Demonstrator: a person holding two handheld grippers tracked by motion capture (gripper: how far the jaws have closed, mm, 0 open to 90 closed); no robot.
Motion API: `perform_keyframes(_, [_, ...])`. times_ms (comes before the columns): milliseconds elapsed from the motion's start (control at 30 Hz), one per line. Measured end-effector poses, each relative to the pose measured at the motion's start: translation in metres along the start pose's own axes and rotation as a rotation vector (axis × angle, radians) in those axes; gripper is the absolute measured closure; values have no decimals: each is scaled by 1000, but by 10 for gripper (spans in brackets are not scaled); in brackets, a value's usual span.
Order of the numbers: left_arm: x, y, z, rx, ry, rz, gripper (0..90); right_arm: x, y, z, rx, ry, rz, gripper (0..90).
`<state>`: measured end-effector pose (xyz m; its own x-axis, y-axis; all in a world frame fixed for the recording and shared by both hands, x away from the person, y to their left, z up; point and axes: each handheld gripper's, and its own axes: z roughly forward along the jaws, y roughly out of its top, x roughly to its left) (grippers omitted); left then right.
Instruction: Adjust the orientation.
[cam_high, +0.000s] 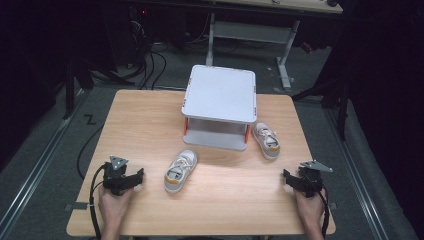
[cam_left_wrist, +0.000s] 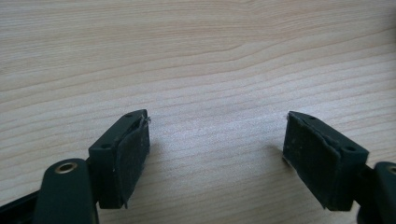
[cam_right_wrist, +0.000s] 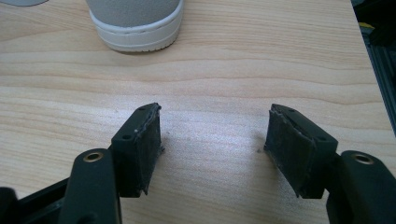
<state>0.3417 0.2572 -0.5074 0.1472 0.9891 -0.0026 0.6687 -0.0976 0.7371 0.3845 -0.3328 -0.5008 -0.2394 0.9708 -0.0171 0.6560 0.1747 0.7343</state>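
I judge nothing is done yet. My left tongs (cam_high: 136, 178) rest near the desk's (cam_high: 150, 120) front left corner, jaws apart over bare wood. My right tongs (cam_high: 290, 179) sit near the front right corner, jaws also apart and empty. One shoe (cam_high: 180, 170) lies toward the front, mid-desk; the other shoe (cam_high: 266, 140) lies beside the white rack (cam_high: 220, 94), toward the right edge. Both shoes are still untouched on the desk, the rack's shelves empty; all the handling remains.
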Motion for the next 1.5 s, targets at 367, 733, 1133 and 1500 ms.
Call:
perform_keyframes(367, [0,0,0,-2,3,-3,240,0,0,0,1,0,0,352])
perform_keyframes(733, [1,-1,-2,-11,-6,-7,319,0,0,0,1,0,-2,352])
perform_keyframes(1133, [-7,4,-13,-23,-62,4,349,0,0,0,1,1,-3,350])
perform_keyframes(1500, [-26,21,-35,-70,-159,63,392,0,0,0,1,1,-4,349])
